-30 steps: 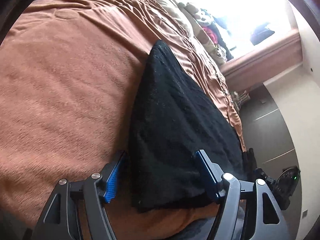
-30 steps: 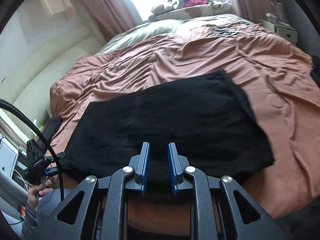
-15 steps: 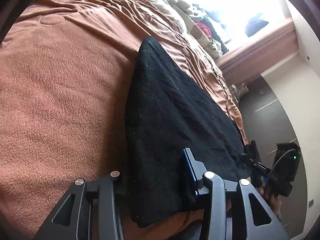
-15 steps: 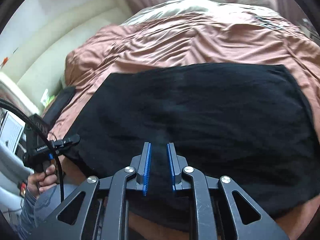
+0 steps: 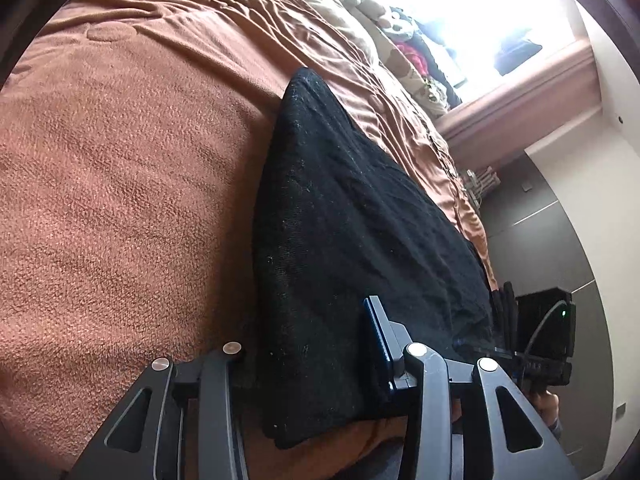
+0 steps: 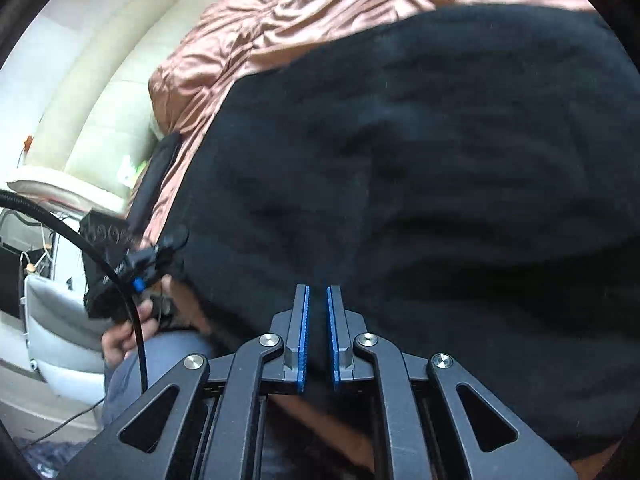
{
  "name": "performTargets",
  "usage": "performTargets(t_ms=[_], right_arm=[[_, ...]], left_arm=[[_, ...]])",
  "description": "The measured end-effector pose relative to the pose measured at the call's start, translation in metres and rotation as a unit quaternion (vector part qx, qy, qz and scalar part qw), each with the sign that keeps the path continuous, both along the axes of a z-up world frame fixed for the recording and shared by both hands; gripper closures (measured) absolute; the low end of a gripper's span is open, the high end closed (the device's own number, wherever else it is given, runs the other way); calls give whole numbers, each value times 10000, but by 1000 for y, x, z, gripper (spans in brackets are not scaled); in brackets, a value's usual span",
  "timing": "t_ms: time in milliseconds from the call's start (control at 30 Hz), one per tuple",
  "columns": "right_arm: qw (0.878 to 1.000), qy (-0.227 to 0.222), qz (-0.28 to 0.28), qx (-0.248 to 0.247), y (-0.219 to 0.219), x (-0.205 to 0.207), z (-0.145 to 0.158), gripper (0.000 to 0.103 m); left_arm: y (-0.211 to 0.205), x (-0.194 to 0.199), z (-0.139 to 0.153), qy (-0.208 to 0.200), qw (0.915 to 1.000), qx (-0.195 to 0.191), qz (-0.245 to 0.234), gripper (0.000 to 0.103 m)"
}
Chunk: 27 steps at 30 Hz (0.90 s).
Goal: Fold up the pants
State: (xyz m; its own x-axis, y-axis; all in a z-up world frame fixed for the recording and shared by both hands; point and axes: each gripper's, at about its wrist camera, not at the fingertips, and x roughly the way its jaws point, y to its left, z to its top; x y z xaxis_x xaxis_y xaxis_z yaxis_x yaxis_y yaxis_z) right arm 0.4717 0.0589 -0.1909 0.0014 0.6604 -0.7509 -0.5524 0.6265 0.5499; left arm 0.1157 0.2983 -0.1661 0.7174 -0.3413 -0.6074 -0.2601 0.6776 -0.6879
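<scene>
My left claw [image 5: 316,360] grips the near corner of the black pants [image 5: 352,216]: one blue pad lies on top of the cloth and the other finger is tucked under the edge, so the fabric sits pinched between them. My right claw [image 6: 317,332] hangs just over the near hem of the same pants [image 6: 420,168], its jaws closing to a thin slit with dark cloth directly behind the gap; I cannot tell whether any fabric is caught in it yet.

The pants are already folded into a broad slab lying on the bed [image 5: 120,160]. From my left claw the slab's long axis runs to my right along the near edge, toward the other claw, while its short side stretches away ahead of me. From my right claw the cloth spreads ahead and to both sides, and the other claw's corner lies off to my left, where a hand [image 6: 120,336] holds that handle. So both claws sit on the same near edge, well apart, and I judge the coming fold turns on lifting this edge and carrying it away from me over the far one.

The bed wears a soft rust-brown cover, creased farther off. A bright window [image 5: 480,20] and a heap of clothes [image 5: 416,52] lie beyond.
</scene>
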Motion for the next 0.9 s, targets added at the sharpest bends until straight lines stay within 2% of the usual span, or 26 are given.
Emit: performTargets(t_ms=[167, 533, 900], right_arm=[[9986, 453, 277, -18, -4, 12, -5, 97], [9998, 161, -72, -37, -7, 68, 11, 98], [9978, -269, -408, -456, 26, 117, 22, 99]], left_arm=[[1, -1, -2, 14, 10000, -74, 59, 61], [8, -7, -4, 128, 9989, -365, 259, 61], [11, 4, -2, 523, 9941, -714, 624, 61]])
